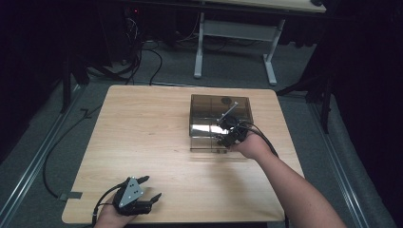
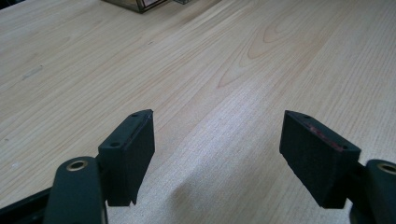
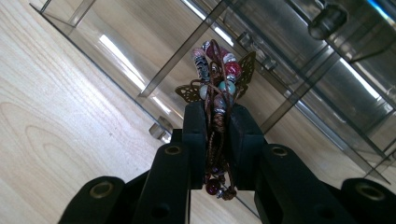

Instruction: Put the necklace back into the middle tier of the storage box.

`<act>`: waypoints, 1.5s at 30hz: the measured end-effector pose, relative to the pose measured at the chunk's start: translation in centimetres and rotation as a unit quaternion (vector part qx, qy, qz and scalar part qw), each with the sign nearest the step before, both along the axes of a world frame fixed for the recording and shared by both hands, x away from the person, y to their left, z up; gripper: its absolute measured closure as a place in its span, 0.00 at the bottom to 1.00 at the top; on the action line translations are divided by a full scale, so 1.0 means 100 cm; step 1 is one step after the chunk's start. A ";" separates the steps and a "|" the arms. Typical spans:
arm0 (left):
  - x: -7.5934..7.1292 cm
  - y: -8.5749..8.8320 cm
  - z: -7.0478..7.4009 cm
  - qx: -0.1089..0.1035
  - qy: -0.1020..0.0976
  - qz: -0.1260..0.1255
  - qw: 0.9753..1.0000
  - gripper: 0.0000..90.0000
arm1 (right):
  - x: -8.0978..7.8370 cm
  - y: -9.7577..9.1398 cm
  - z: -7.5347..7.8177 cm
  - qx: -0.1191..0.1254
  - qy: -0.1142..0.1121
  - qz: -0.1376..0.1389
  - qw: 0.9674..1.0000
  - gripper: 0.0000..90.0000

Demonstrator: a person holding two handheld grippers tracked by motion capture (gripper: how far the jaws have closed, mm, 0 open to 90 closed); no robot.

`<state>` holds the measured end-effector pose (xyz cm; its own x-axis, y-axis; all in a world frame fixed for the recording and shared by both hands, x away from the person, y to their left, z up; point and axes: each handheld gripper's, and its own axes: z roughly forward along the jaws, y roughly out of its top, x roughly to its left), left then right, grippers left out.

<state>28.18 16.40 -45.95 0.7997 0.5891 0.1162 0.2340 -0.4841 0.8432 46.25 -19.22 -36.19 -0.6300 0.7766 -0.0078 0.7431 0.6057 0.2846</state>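
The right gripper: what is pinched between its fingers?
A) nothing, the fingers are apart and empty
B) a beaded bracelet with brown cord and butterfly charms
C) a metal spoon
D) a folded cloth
B: in the right gripper view, the right gripper has its fingers pressed on a beaded bracelet with brown cord and butterfly charms, held over the smoky clear box.

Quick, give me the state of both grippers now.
Left gripper: open, holding nothing, low over the table.
Right gripper: shut on a beaded bracelet, at the smoky plastic box.
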 end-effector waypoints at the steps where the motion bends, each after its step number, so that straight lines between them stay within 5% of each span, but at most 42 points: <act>1: 0.000 0.000 0.000 0.000 0.000 0.000 1.000 0.30 | 0.000 0.001 -0.001 0.001 0.002 -0.003 1.000 0.88; 30: 0.000 0.000 0.000 0.001 0.001 -0.001 1.000 0.30 | 0.009 0.001 -0.021 0.006 0.013 -0.001 1.000 0.88; 39: 0.000 0.000 0.000 0.000 0.001 -0.001 1.000 0.30 | 0.007 0.002 -0.020 0.011 0.016 -0.009 1.000 0.88; 45: 0.000 0.000 0.000 0.002 0.002 -0.002 1.000 0.30 | 0.004 0.003 -0.015 0.017 0.011 0.010 1.000 0.88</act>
<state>28.18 16.36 -45.96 0.8018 0.5863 0.1157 0.2352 -0.4877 0.8408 46.67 -18.92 -37.73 -0.6447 0.7637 0.0334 0.7376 0.6101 0.2893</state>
